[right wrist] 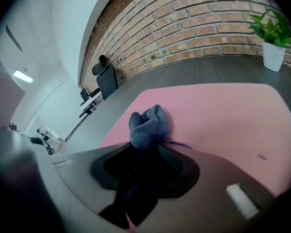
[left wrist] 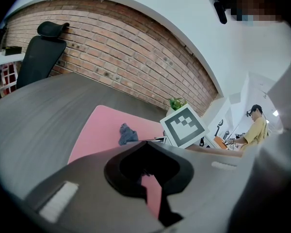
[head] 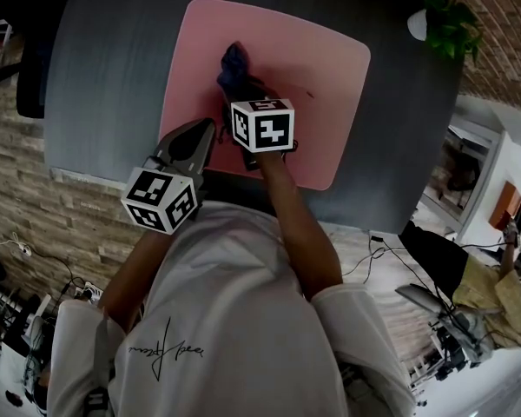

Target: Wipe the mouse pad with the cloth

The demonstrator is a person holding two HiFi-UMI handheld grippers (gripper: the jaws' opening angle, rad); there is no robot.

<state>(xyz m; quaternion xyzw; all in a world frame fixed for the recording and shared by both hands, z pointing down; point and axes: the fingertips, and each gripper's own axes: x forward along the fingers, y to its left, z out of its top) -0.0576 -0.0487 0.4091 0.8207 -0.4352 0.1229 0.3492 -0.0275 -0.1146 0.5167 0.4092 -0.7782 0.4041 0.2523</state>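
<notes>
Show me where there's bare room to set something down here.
Bare: the right half of the mouse pad, between the cloth and the plant-side edge; also the table left of the pad. Crowded: the pad's near edge, where the right gripper holds the cloth beside the left gripper.

Seen from the head, the right gripper (head: 247, 92) covers the near end of the cloth (head: 234, 62). With the left gripper (head: 210, 130), it also hides part of the pad's (head: 330, 68) near edge. A dark speck (head: 310, 94) on the pad is too small to identify. In the right gripper view, the cloth's near end vanishes into shadow between the jaws.
</notes>
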